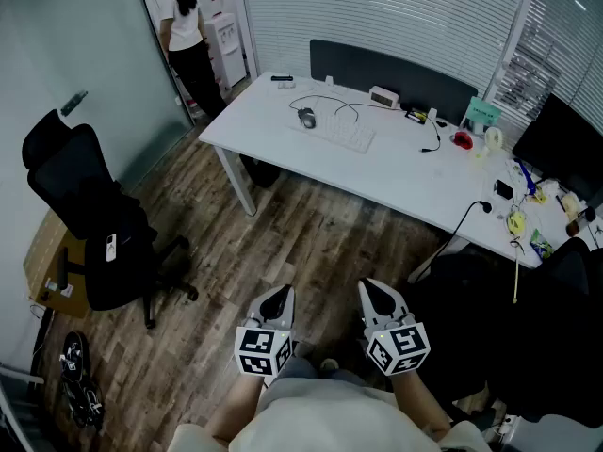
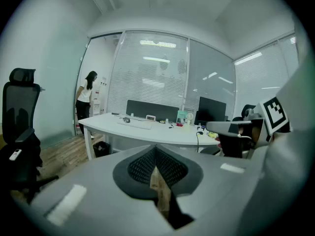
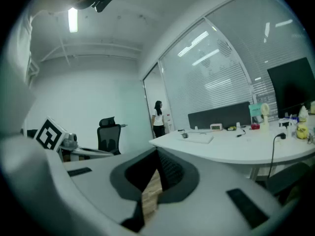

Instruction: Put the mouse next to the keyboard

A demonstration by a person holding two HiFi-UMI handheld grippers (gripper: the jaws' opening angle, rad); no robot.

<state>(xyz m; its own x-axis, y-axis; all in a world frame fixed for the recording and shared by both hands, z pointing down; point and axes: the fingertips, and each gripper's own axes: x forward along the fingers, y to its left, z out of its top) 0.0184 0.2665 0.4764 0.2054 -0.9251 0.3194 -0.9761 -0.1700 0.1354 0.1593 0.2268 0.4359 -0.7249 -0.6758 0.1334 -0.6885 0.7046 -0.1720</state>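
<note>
Closest to the head camera, the left gripper (image 1: 279, 297) and the right gripper (image 1: 376, 291) are held side by side over the person's lap, marker cubes uppermost, each with its jaws clenched on nothing. Beyond them lies a wood-plank floor (image 1: 292, 243), with a black office chair (image 1: 94, 224) at the left. A long white bench (image 1: 405, 177) stands well apart from both grippers; on it the mouse (image 1: 307, 118) sits just beside the left end of the white keyboard (image 1: 345, 134), its cable looping behind. A dark partition (image 1: 396, 78) runs along the bench's far edge, a black monitor (image 1: 556, 149) stands at its right end among small clutter, and a person in a white top (image 1: 184, 26) stands by a water dispenser (image 1: 229, 45) at the far left. From the left gripper view, the dark ribbed pads meet at their tips with nothing between them, only a sliver of floor showing lower down; the mouse (image 2: 126, 119) and keyboard (image 2: 135, 124) are small on the distant bench, the chair is at the left edge, and the right gripper's marker cube (image 2: 273, 113) shows at the right. From the right gripper view, the jaws are likewise pressed together and empty, the bench stretches across the right half with the mouse (image 3: 184, 135) next to the keyboard (image 3: 198, 138), and the left gripper's marker cube (image 3: 49, 134) appears at the left
</note>
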